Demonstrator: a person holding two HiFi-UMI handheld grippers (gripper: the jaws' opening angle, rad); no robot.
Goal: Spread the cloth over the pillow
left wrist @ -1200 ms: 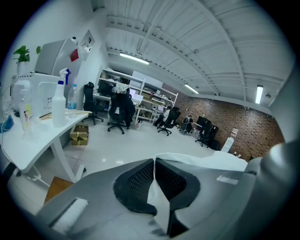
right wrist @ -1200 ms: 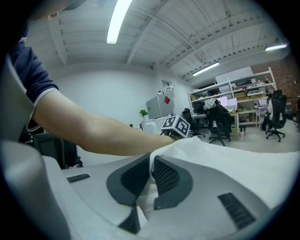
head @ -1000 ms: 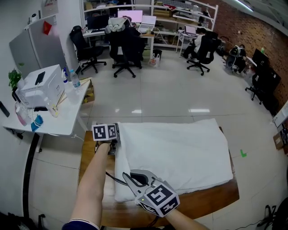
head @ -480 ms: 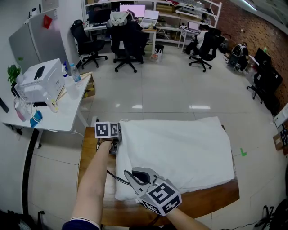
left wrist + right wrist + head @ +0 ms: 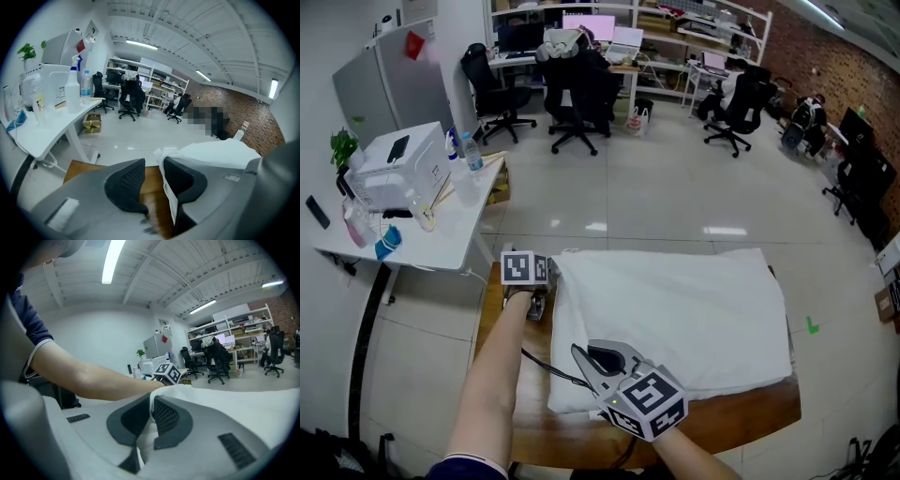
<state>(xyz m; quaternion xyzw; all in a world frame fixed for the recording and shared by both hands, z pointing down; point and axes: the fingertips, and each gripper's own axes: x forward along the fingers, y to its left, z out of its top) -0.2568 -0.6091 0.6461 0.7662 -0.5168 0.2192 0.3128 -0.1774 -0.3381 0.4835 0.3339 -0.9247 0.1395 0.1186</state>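
Keeping right hand-held gripper (image 5: 151, 401) pinched on white cloth (image 5: 675, 319); left hand-held gripper (image 5: 153, 183) jaws just opened w/ nothing btwn, cloth edge beside it. Smooth gently imo.

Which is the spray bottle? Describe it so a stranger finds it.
Start at the white side table left of the wooden table. At its far end, beside the white printer, stand two bottles; the spray bottle is the white one with a blue trigger head, not the clear capped bottle.
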